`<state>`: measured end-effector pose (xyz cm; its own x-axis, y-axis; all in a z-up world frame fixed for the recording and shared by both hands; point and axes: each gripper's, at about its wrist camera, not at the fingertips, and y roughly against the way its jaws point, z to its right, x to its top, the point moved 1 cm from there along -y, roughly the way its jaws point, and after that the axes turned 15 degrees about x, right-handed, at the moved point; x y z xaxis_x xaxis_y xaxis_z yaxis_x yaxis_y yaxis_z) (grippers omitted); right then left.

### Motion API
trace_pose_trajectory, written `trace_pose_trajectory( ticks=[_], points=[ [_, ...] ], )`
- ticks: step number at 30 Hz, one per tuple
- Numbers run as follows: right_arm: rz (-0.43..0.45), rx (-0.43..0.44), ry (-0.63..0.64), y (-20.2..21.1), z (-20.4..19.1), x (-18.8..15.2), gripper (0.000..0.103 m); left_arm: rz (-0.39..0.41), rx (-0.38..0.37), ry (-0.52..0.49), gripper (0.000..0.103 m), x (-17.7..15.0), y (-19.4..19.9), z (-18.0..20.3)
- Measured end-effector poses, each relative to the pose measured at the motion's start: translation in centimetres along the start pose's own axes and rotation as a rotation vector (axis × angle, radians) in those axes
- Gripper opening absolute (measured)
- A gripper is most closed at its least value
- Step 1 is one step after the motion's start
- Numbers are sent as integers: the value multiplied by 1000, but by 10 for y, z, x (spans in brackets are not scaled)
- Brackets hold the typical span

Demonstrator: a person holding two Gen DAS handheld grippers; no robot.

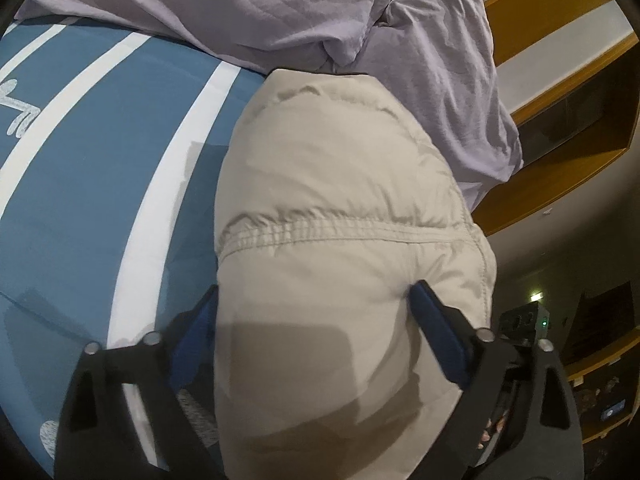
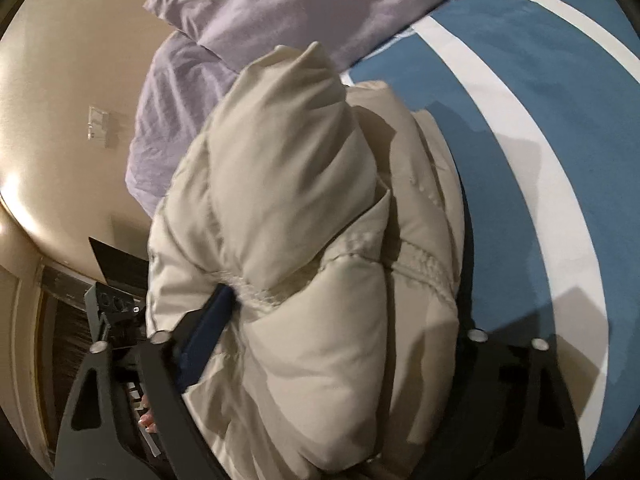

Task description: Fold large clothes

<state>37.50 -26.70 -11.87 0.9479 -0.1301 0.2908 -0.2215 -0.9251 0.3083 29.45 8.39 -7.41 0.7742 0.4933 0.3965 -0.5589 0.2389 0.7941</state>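
Note:
A beige puffer jacket (image 1: 340,184) lies folded into a thick bundle on the blue bed cover with white stripes (image 1: 100,152). My left gripper (image 1: 316,300) is shut on the jacket, its blue pads (image 1: 432,320) pressed into both sides of the bundle below an elastic seam. In the right wrist view the same jacket (image 2: 304,216) fills the middle. My right gripper (image 2: 344,312) is shut on the jacket too; its left pad (image 2: 208,328) digs into a quilted seam and the right finger is hidden under the padding.
A lilac duvet (image 1: 436,80) is heaped at the head of the bed, also in the right wrist view (image 2: 280,4). Wooden shelving (image 1: 560,92) stands beyond the bed's edge. A beige wall (image 2: 72,92) and dark furniture lie beside the bed.

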Motion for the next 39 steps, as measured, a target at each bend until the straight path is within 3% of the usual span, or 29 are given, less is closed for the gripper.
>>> trace_pose_trajectory(
  ticks=[5,14,19,26,30,33,39],
  points=[
    [12,15,37,-7,-12,9,63,22,4,-9,75,15,5,-3],
    [-9,44,108,-60,-41,48,51,75,83,15,73,79,11,-28],
    [-9,48,141,-94,-48,65,51,120,144,12,73,114,8,-41],
    [-16,-45,193,-88,-48,59,70,180,227,-28,81,116,9,-50],
    [65,-123,244,-62,-61,62,71,277,354,-74,82,115,23,-36],
    [125,-164,300,-52,-78,68,71,330,409,-114,82,111,28,-20],
    [146,-214,445,-75,-117,72,68,423,504,-234,84,101,27,16]
  ],
)
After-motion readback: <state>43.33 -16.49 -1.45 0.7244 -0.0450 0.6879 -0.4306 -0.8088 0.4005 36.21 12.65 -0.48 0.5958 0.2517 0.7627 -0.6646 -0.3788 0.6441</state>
